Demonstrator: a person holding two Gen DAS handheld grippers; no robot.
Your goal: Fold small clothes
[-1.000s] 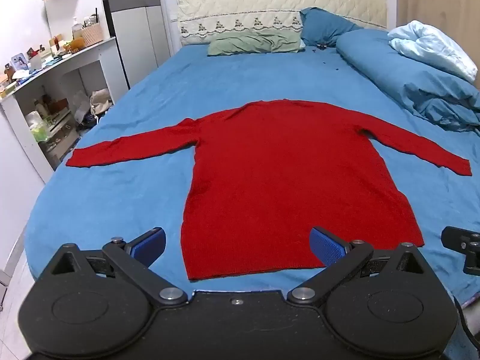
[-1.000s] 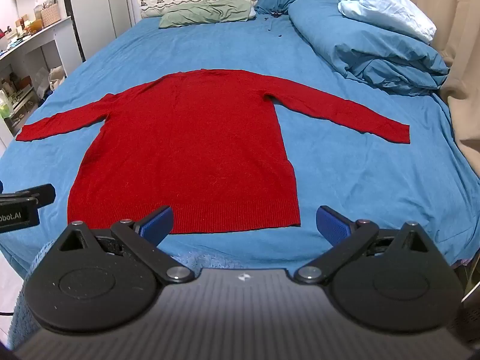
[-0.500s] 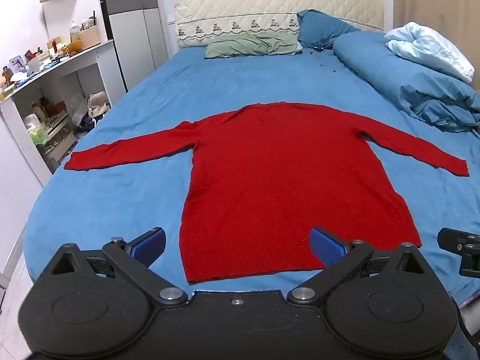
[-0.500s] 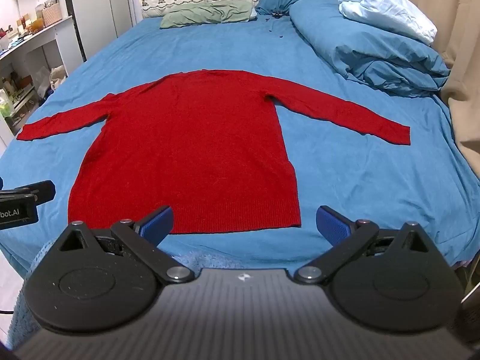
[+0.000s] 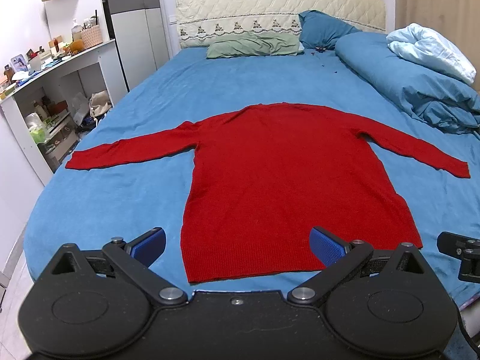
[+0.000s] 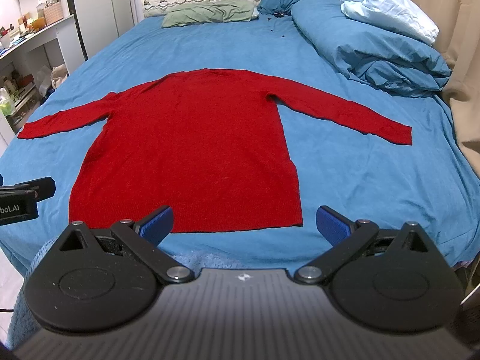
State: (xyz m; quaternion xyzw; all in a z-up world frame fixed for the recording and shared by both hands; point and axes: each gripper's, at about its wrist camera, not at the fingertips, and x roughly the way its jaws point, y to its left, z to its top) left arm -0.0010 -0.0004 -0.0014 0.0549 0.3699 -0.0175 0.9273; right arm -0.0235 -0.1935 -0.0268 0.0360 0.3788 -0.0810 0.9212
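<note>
A red sweater [image 5: 288, 174] lies flat on the blue bed [image 5: 126, 198], hem toward the near edge, collar toward the far headboard [image 5: 279, 9], and both sleeves stretched straight out to left and right. Nothing on it is folded yet, so the task looks to be at its very start: the approach before the first grasp.

The left gripper [image 5: 238, 241] hovers over the near edge of the bed with its jaws spread wide and nothing between them; seen from its own camera, the hem's left half sits between the blue pads. The right gripper [image 6: 246, 220] hangs likewise near the hem's right corner, jaws spread and empty. Neither touches the cloth.

The likely next move is to reach for a sleeve or a side edge and bring it in over the body. That calls for lowering a gripper until one pad slides under the knit, then pinching both layers together. The knit looks soft and limp, so a shallow bite could catch only the top layer or drag the sweater askew across the sheet.
</note>
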